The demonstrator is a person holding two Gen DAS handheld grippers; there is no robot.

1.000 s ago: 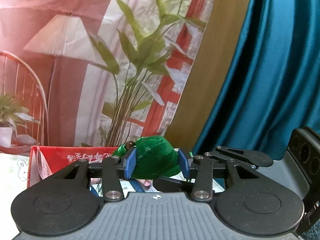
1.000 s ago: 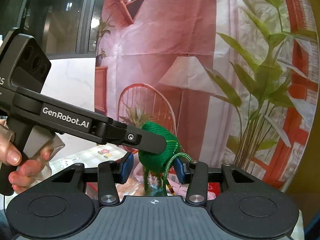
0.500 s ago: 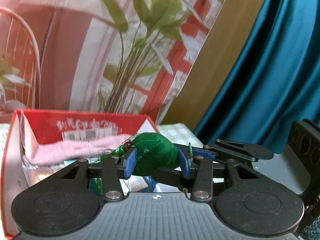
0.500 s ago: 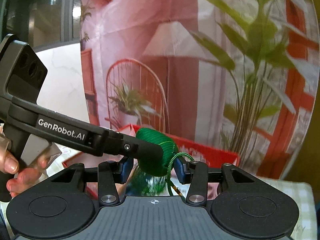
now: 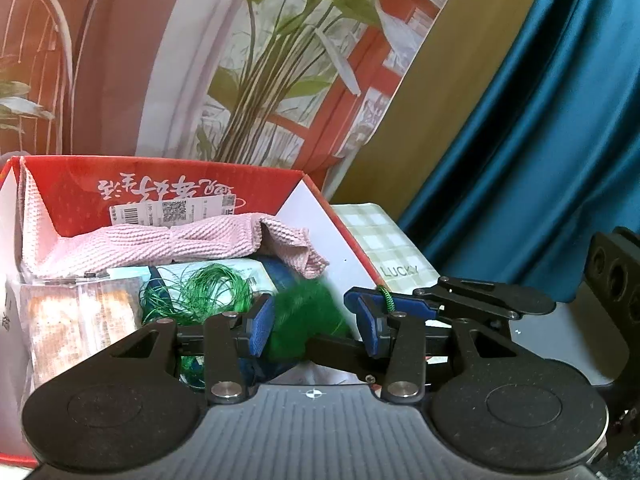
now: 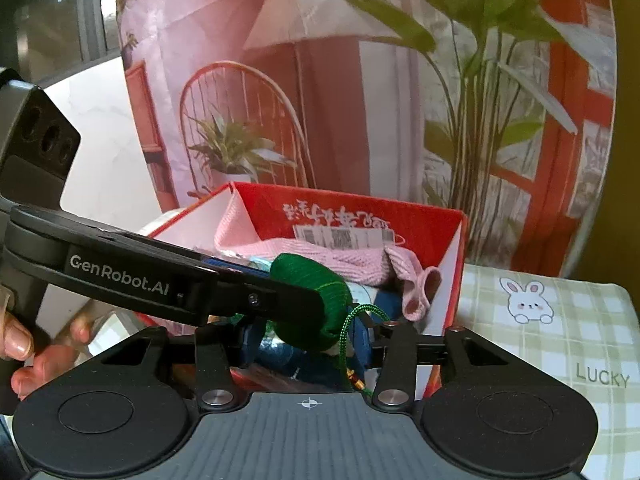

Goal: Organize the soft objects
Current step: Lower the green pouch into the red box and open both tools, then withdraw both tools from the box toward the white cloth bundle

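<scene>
A green thread-wound ball [image 5: 304, 330] with a cord loop and tassel [image 5: 196, 294] hangs over the open red box [image 5: 180, 188]. In the left wrist view it is blurred between my left gripper's [image 5: 312, 330] blue pads [image 5: 260, 328], which stand wider than the ball. In the right wrist view the ball [image 6: 308, 300] sits between my right gripper's [image 6: 308, 340] pads, and the cord loop [image 6: 360, 316] lies by the right pad. The left gripper's finger crosses in front. The box holds a pink knitted cloth [image 5: 160, 240] and packets.
The red box [image 6: 420, 216] stands on a green checked cloth with a rabbit print [image 6: 528, 300]. A printed backdrop stands behind it, and a teal curtain [image 5: 540, 140] hangs at the right. Packaged items [image 5: 72, 320] fill the box's left side.
Both grippers have come down toward the box with the green ball. My left gripper's pads have spread apart and the ball now looks blurred, dropping between them.
</scene>
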